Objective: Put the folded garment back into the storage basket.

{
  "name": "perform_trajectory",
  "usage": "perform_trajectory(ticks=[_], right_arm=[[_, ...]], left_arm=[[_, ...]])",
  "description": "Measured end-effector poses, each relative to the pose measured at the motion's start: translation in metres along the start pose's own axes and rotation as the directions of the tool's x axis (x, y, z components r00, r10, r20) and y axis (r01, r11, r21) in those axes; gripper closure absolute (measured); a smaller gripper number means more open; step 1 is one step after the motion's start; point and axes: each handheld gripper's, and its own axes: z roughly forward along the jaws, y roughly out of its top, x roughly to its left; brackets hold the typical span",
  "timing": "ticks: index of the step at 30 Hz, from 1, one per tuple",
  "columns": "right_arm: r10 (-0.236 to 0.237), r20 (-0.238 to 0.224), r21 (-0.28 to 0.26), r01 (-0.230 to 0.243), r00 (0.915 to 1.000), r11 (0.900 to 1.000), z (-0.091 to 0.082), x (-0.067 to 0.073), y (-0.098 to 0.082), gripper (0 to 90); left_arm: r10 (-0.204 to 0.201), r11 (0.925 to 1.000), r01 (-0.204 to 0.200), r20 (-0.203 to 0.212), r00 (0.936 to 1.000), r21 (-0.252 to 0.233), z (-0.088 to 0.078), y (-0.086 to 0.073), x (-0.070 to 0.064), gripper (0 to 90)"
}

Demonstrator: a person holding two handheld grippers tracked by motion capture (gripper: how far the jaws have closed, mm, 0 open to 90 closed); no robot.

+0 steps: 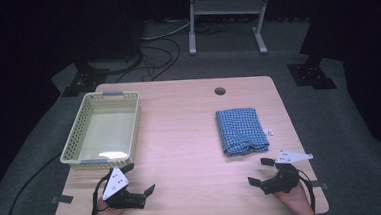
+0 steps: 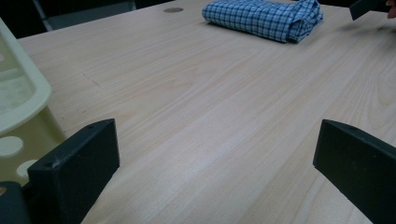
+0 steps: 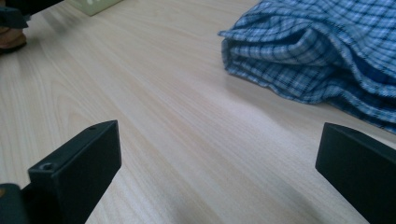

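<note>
Cloth: the folded blue-and-white checked cloth [image 1: 242, 131] lies on the right half of the light wooden table [image 1: 185, 133], far from the pale yellow plastic basket [image 1: 102, 130] at the left
Right gripper [image 1: 260, 171]: jaws wide open, empty, just near of the cloth
Left gripper [image 1: 139, 179]: wide open, empty, beside the basket
Advice: slide one jaw low under the near fold, then close

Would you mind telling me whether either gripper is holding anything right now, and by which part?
Nothing is held. The left gripper and right gripper both stand open over bare table, apart from the folded checked cloth.
</note>
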Motion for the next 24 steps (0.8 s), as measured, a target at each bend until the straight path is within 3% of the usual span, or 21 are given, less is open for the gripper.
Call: perform_trajectory(ticks=[24], right_arm=[[-0.03,-0.067,0.04,0.033,0.9973,0.999,0.0041,0.0058,0.0029,0.0]], left_arm=[[0.003,1.0,-0.003,-0.005,1.0,0.003,0.0002,0.0002,-0.0004,0.0]])
